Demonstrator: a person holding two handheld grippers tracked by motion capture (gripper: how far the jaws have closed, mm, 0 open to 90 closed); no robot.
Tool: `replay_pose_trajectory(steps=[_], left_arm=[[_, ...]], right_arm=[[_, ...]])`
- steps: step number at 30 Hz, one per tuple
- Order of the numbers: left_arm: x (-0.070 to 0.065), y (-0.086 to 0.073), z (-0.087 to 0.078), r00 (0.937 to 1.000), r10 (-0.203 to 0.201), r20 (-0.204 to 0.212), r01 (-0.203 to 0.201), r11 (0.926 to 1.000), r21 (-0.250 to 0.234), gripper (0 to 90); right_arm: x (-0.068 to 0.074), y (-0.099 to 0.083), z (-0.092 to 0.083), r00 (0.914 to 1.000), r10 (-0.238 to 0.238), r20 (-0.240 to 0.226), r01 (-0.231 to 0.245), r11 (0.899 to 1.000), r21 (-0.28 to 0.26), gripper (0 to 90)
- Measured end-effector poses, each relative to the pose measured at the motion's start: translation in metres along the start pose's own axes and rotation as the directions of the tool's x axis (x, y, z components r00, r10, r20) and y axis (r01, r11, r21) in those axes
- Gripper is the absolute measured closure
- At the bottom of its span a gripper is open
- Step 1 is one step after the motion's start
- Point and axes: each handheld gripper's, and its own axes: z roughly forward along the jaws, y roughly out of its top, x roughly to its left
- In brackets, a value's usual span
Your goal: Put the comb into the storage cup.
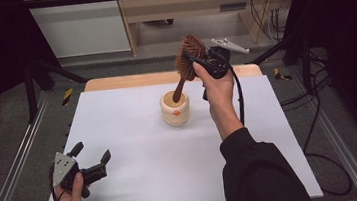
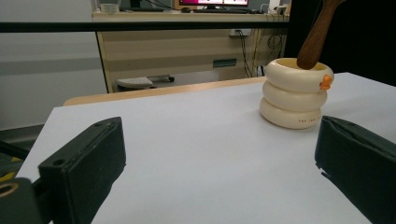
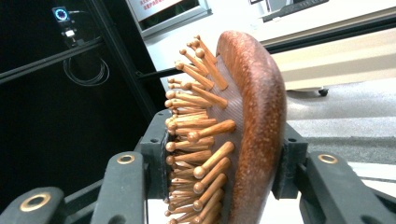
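Right claw (image 1: 201,58) clamped on the brush (image 1: 187,54) head, handle tip dipping into the cup (image 1: 176,109) mid-bench, held high & tilted so the handle can slide in. Left claw (image 1: 93,157) idle near-left on the bench (image 1: 136,150), jaws apart, well clear.

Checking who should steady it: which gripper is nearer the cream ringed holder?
Right. The right gripper, clamped on the wooden hairbrush, hangs just above the cream ringed holder. The left gripper rests open near the table's front-left corner, well apart.
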Motion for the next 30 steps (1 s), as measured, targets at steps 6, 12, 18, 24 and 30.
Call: replay_pose_trajectory(steps=[6,12,18,24,30], left_arm=[[0.001,0.000,0.000,1.0000,0.001,-0.001,-0.001,1.0000,0.002,2.1],[0.001,0.000,0.000,1.0000,-0.003,-0.001,0.003,1.0000,-0.001,2.2],[0.002,0.000,0.000,1.0000,-0.003,-0.003,0.003,1.0000,-0.002,2.1],[0.002,0.000,-0.001,1.0000,-0.002,-0.003,0.002,1.0000,-0.002,2.1],[0.002,0.000,-0.001,1.0000,-0.002,-0.003,0.002,1.0000,-0.003,2.0]], right_arm=[[-0.002,-0.005,0.004,1.0000,0.001,0.003,-0.001,1.000,0.011,51.2],[-0.001,-0.008,0.007,1.0000,-0.002,0.002,0.002,1.000,0.017,51.2],[0.001,-0.011,0.012,0.9999,-0.014,0.000,0.014,1.000,0.028,51.2],[0.002,-0.013,0.014,0.9999,-0.016,-0.002,0.016,0.999,0.032,51.1],[0.003,-0.016,0.014,0.9996,-0.027,-0.002,0.027,0.999,0.040,51.1]])
